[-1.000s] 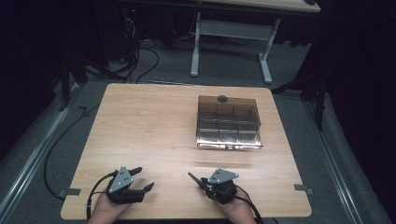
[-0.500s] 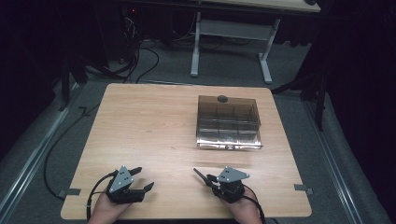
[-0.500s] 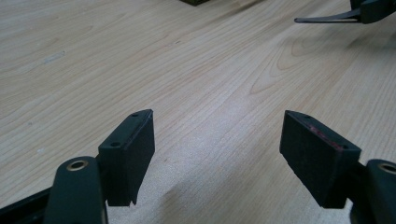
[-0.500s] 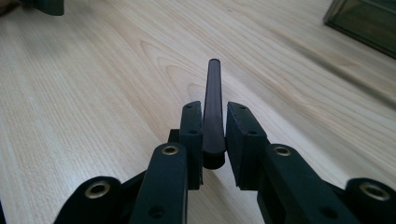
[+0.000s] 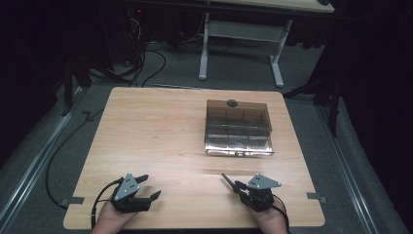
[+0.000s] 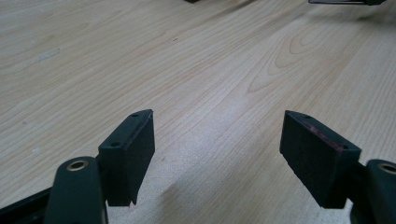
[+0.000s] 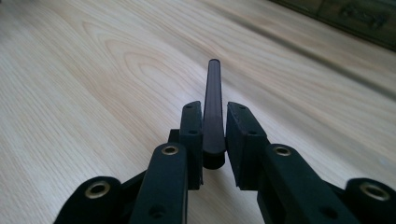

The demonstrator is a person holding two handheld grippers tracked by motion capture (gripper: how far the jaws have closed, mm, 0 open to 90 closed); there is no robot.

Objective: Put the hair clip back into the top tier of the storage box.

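My right gripper [image 5: 240, 187] rests low at the table's front right, shut on a thin black rod [image 5: 227, 179]. The rod sticks out past the jaws toward the far left. In the right gripper view the rod [image 7: 213, 100] stands clamped between the two pads, over bare wood. My left gripper [image 5: 152, 186] lies at the front left with its jaws wide apart and nothing between them. In the left gripper view, only tabletop lies between the pads [image 6: 133, 144]. A smoky clear compartment box [image 5: 237, 127] sits on the far right part of the table, apart from both grippers.
The light wooden table [image 5: 160, 131] has bare wood across its left and middle. A small round black object [image 5: 232, 103] sits at the box's far edge. Cables [image 5: 146, 58] and a white table frame [image 5: 238, 34] are on the floor beyond.
The right gripper has shifted to the right along the front edge, carrying the rod with it. The left gripper has stayed in place, open.
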